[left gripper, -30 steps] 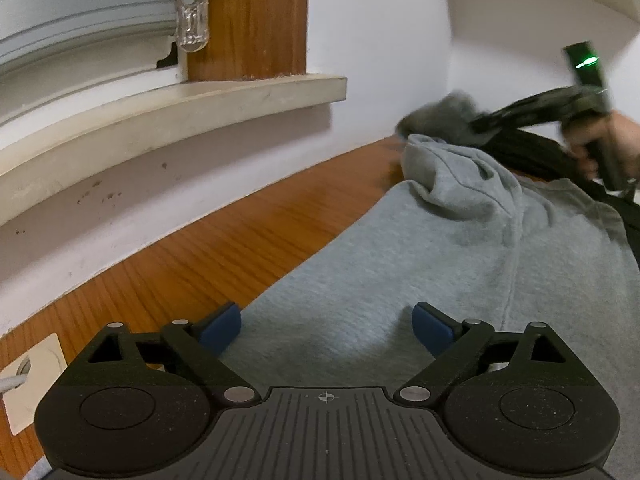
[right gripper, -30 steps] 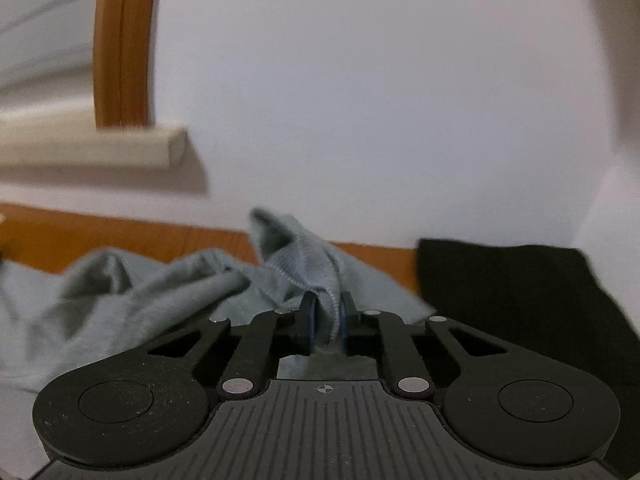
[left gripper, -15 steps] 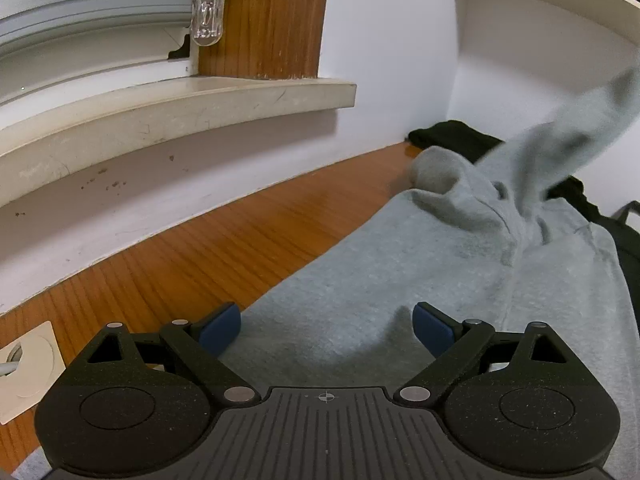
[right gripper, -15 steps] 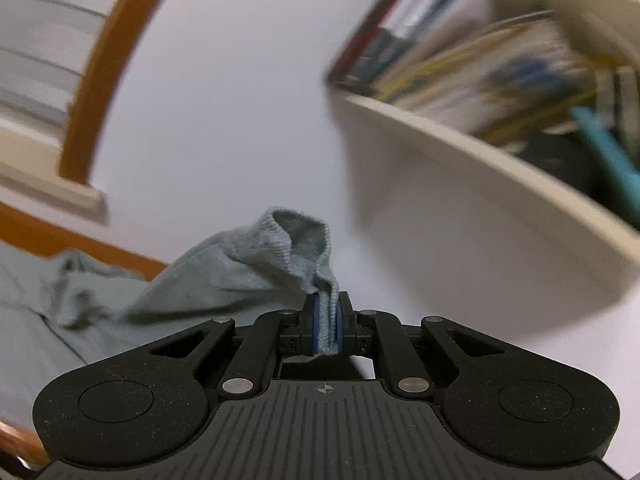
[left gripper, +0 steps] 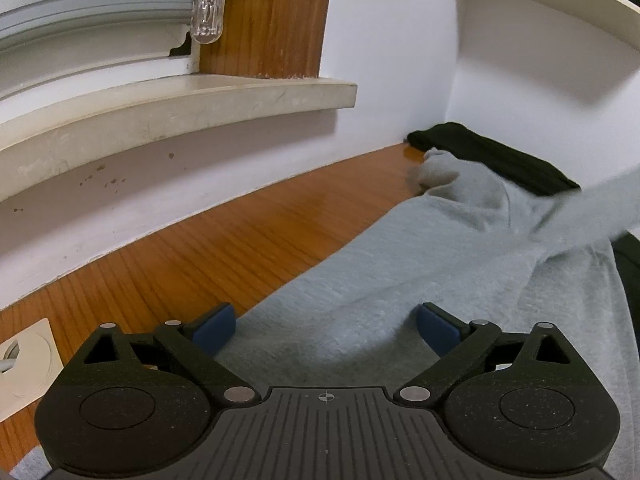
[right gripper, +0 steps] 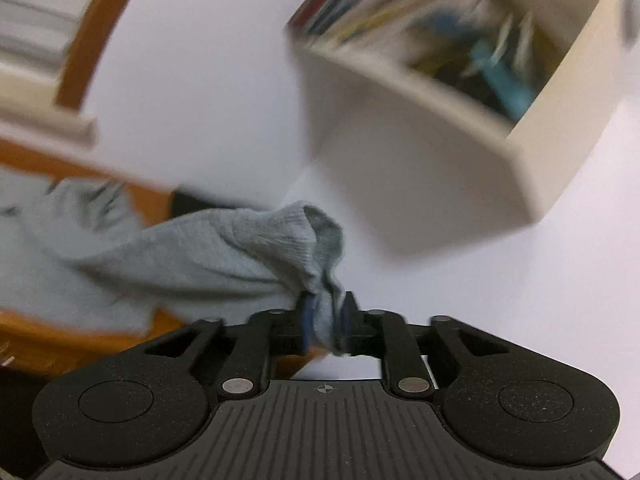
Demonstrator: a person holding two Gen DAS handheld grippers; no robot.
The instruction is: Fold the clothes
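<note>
A grey sweatshirt [left gripper: 400, 280] lies spread on the wooden table [left gripper: 240, 248]. My left gripper [left gripper: 325, 328] rests low over its near part, open, its blue pads [left gripper: 212, 328] wide apart with only flat cloth between them. One grey sleeve [left gripper: 600, 208] stretches up and off to the right. In the right wrist view that sleeve's ribbed cuff [right gripper: 280, 248] is bunched between the pads of my right gripper [right gripper: 326, 316], held in the air. Those jaws are opening, and the cloth still fills the narrow gap between them.
A folded black garment [left gripper: 492, 156] lies in the back corner against the white wall. A window sill [left gripper: 180, 108] juts out at the left. A cream shelf box [right gripper: 460, 140] with books hangs above right. A white socket plate [left gripper: 28, 356] sits at the table's near left.
My right gripper has swung up and to the right, pulling the sleeve off the sweatshirt and stretching it out. Its pads stand slightly wider apart than before. The left gripper has stayed put.
</note>
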